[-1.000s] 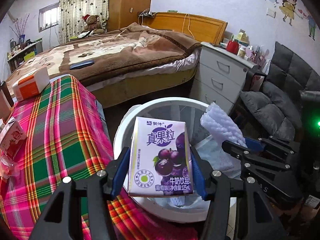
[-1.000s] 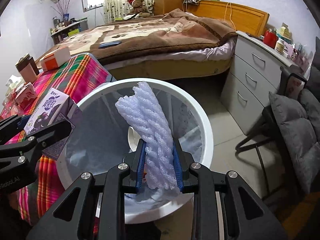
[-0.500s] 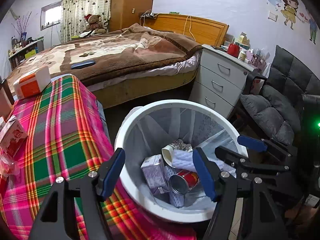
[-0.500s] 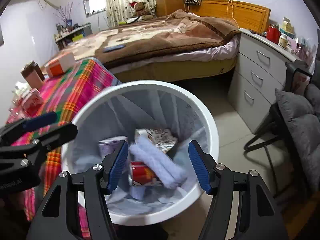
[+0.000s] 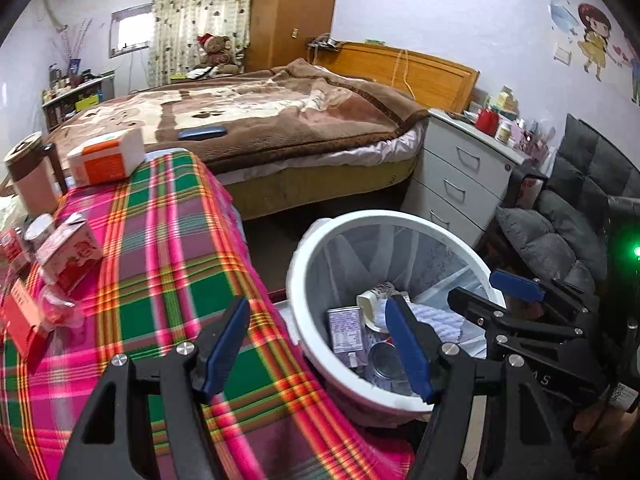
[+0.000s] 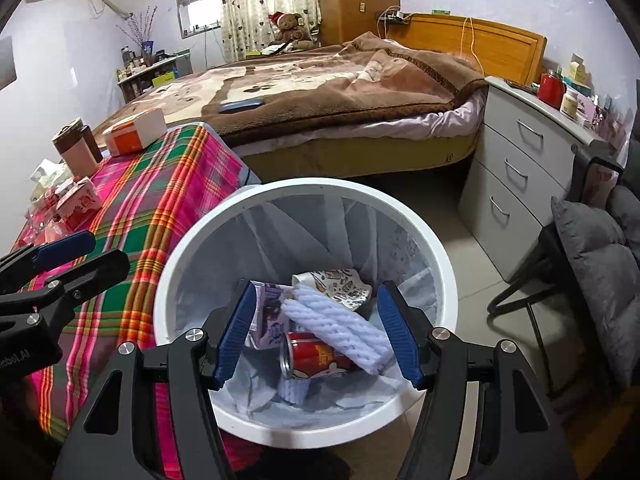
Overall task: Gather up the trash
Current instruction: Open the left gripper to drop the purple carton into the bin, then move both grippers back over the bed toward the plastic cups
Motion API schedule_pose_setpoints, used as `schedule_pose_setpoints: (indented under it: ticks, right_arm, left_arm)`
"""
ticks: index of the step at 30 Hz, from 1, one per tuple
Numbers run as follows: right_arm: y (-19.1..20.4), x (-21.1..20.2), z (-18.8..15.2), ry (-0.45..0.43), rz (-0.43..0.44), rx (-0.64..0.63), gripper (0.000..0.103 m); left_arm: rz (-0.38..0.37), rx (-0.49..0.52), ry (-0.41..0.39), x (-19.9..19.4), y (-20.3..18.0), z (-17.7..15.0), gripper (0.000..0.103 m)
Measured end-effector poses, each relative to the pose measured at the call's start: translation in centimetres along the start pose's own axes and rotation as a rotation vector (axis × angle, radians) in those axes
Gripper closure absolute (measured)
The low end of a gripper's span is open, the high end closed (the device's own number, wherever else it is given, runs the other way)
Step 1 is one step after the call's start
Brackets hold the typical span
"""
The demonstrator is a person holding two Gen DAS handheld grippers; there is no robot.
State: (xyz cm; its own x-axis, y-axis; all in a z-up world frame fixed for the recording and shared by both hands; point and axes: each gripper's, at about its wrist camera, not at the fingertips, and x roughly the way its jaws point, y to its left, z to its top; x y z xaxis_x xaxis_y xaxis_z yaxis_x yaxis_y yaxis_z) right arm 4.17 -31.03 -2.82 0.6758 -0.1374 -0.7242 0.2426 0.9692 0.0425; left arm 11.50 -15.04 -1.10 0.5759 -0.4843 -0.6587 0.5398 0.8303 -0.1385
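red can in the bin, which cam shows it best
The right wrist view: the red can lies on its side in the white bin, label and open end both clear. The left wrist view shows only its grey end, beside a finger.

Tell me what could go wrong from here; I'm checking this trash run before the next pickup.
1. The left gripper hangs open across the white bin's rim and the plaid tablecloth; swinging toward the table it might clip the rim or snag the cloth.
2. The red-and-white carton sits among crowded small items near the table edge, so a grab there might knock neighbours off.
3. The right gripper hangs open above the bin, close to the left one; they could collide.
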Motion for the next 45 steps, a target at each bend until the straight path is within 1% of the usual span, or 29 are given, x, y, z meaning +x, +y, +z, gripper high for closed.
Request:
schedule_pose_setpoints:
  ticks: [5, 10, 13, 23, 24, 27, 31, 37, 42, 45]
  right_arm:
    - [1.0, -0.6, 0.2, -0.023, 0.011, -0.013, 0.039]
    - [2.2, -0.9, 0.5, -0.046, 0.041, -0.014, 0.039]
    - [3.3, -1.2, 0.7, -0.069, 0.067, -0.018, 0.039]
    - [7.5, -1.1, 1.1, -0.100, 0.144, -0.073, 0.039]
    - [8.0, -1.0, 1.2, -0.101, 0.155, -0.076, 0.039]
    - [9.5, -0.6, 1.4, -0.099, 0.186, -0.094, 0.039]
    - [11.8, 0.0, 1.4, -0.092, 0.225, -0.122, 0.039]
    - [15.1, 0.7, 1.7, -0.076, 0.273, -0.180, 0.039]
    - [17.8, 1.7, 2.0, -0.062, 0.320, -0.228, 0.039]
    - [19.5, 2.3, 2.0, -0.047, 0.346, -0.263, 0.039]
  left_arm:
    - [0.040, -0.027, -0.025, -1.6, 1.8, -0.3, 0.031]
    - [0.074, -0.058, -0.053, -3.6, 3.9, -0.7, 0.031]
    - [0.124, -0.064, -0.069, -4.7, 5.3, -1.1, 0.031]
    - [0.176, -0.148, -0.116, -7.6, 10.4, -2.8, 0.031]
    - [0.183, -0.156, -0.118, -8.0, 11.1, -3.1, 0.031]
    - [0.243, -0.184, -0.120, -8.9, 13.6, -3.9, 0.031]
    - [0.300, -0.225, -0.117, -10.0, 16.6, -4.5, 0.031]
    - [0.371, -0.295, -0.126, -11.3, 21.1, -5.6, 0.031]
    - [0.416, -0.333, -0.115, -11.5, 24.3, -6.2, 0.031]
    - [0.428, -0.356, -0.113, -11.5, 26.0, -6.6, 0.031]
